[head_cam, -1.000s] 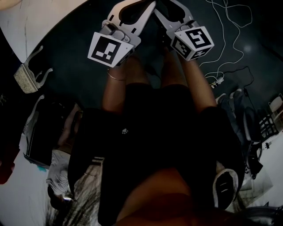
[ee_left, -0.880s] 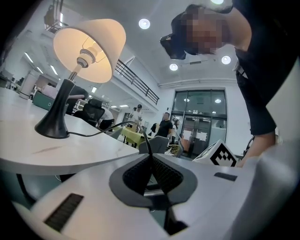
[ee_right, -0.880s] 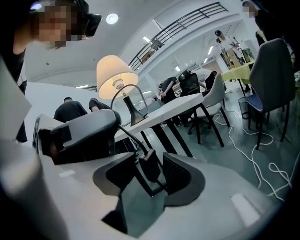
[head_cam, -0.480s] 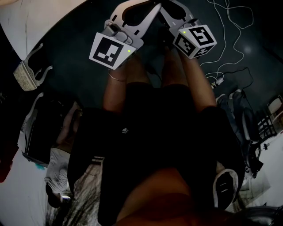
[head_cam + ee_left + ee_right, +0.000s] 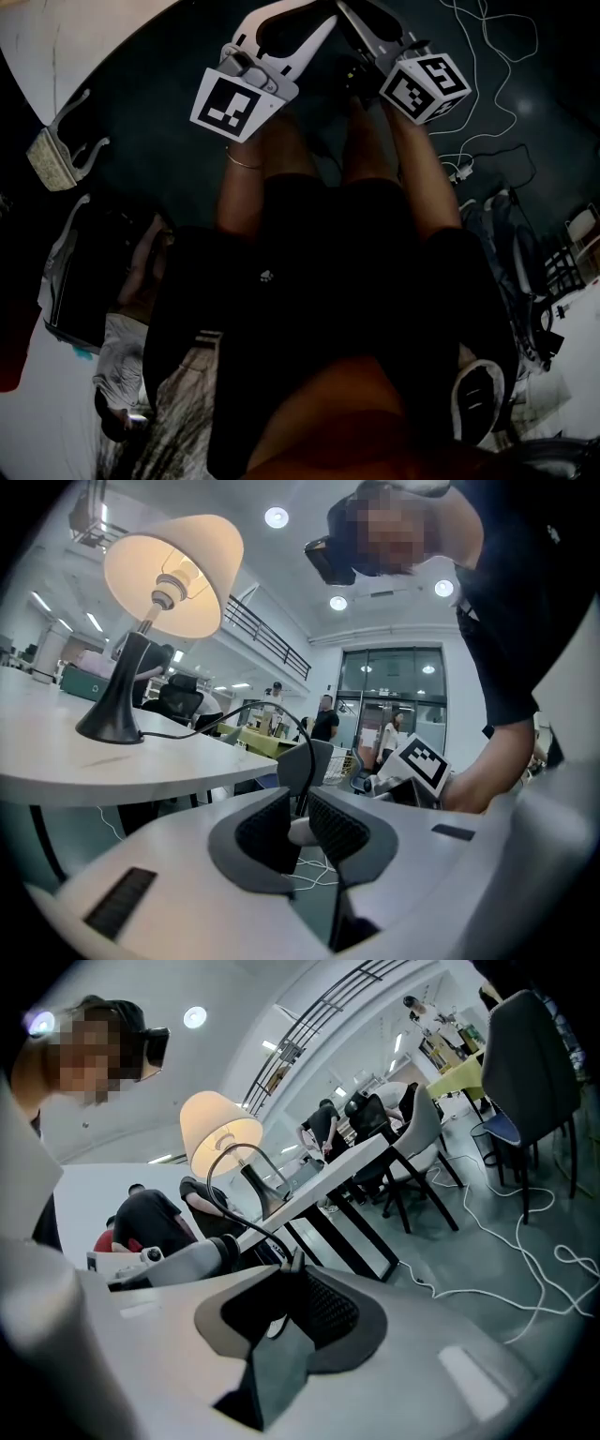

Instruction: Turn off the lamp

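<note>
The table lamp with the cream cone shade and black flared base [image 5: 172, 578] stands upright on the white round tabletop [image 5: 112, 766], and its bulb glows, so the job is not done; its black cord [image 5: 260, 703] arches off the base, past the table edge and down to where I hold both tools. My left gripper [image 5: 298, 803] has its ribbed pads nearly together, the cord dropping into the slit and a small pale piece [image 5: 298, 829] wedged between them; I read that as a pinch on the cord, though what the pale piece is I cannot tell. My right gripper [image 5: 286, 1283] has just been closing its jaws, and they sit on the same cord where it enters at their tips; I take it an in-line switch is what I am after. To do this well I would keep one tool as anchor and let the other squeeze squarely on the switch, leaving slack in the arch so the lamp is not dragged toward the edge; the shade going dark is my check. Around: a grey office chair [image 5: 328, 766] just behind the jaws; black chairs [image 5: 525, 1063] by further desks; white cables [image 5: 489, 1291] loose on the dark floor; people well off; none blocks the cord, though the two tools crowd each other nose to nose.
</note>
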`<state>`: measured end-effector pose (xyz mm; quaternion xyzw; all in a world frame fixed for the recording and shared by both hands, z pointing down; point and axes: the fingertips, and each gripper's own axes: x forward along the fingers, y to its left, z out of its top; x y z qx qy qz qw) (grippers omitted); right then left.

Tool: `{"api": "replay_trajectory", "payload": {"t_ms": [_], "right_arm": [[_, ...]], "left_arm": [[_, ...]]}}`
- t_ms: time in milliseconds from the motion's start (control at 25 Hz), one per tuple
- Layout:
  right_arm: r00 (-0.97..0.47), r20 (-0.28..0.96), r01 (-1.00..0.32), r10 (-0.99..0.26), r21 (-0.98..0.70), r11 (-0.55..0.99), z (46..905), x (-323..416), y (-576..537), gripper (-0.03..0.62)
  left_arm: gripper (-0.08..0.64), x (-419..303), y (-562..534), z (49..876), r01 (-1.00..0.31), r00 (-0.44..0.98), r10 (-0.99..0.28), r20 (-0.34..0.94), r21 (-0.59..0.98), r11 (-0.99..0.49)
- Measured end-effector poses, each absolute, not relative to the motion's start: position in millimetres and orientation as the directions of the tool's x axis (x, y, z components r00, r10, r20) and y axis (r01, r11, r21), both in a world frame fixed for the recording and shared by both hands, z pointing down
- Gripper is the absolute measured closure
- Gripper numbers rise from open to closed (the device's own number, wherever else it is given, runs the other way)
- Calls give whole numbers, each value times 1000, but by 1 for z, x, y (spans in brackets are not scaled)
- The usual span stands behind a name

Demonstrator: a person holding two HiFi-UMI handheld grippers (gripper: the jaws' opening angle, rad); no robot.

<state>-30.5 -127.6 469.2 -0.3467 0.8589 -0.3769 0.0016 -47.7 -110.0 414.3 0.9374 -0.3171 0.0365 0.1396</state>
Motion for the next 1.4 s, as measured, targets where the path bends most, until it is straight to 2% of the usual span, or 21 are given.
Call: {"api": "replay_trajectory", "payload": {"t_ms": [640, 880, 1120, 1400], "right_arm": [[-796, 129, -465, -591, -755, 462, 444, -15, -119, 515], [-809, 94, -419, -581, -785, 457, 441, -16, -118, 515], [-814, 72, -385, -576, -809, 444, 443, -17, -116, 515], [-802, 54, -374, -595, -822, 430, 445, -16, -117, 512]], "left_arm": [[511, -48, -96, 487, -591, 805, -541, 242, 258, -764], [511, -45, -100, 494, -586, 806, -531, 262, 226, -778], [512, -44, -102, 490, -596, 803, -550, 230, 266, -758], [546, -39, -94, 493, -575, 814, -523, 251, 222, -788]]}}
